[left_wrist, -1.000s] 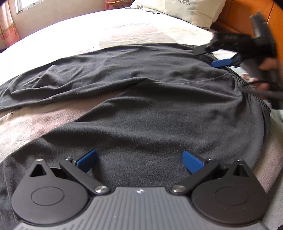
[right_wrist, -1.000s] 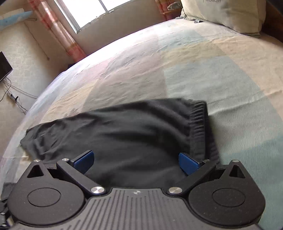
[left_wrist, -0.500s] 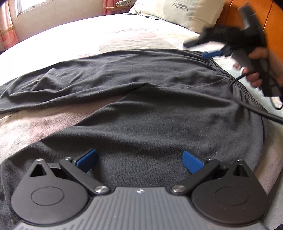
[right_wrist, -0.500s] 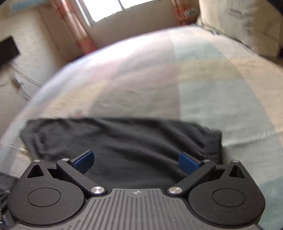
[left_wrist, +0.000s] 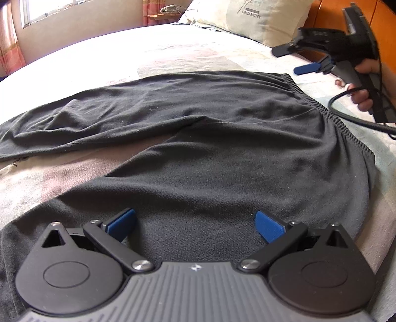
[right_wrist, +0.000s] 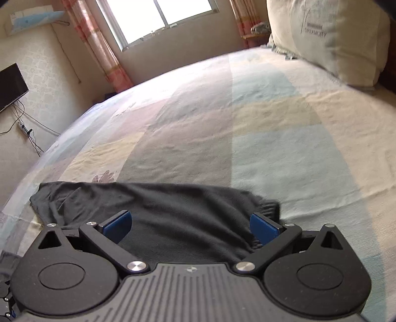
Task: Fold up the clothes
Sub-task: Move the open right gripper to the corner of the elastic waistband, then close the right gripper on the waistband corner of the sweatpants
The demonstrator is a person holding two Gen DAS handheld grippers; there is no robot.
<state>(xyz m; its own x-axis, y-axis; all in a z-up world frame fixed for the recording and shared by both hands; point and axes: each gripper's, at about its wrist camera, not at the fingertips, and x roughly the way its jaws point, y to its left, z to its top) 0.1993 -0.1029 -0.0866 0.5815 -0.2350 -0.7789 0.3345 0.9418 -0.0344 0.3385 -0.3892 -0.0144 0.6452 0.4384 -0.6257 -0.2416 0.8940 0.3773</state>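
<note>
Nearest me, my left gripper (left_wrist: pixel 195 224) sits with its blue pads spread wide, nothing between them, low over the near leg of the black trousers (left_wrist: pixel 198 153). The trousers lie flat across the patchwork bedspread (left_wrist: pixel 173 57), legs trailing left, ribbed waistband (left_wrist: pixel 346 128) to the right. Beyond the waistband I see my right gripper (left_wrist: pixel 294 60) held in a hand (left_wrist: pixel 363 99), clear of the cloth; its own camera shows it (right_wrist: pixel 190 224) spread wide and empty too. Farthest off, the pillow (left_wrist: pixel 250 17) reads "DREAMCITY".
</note>
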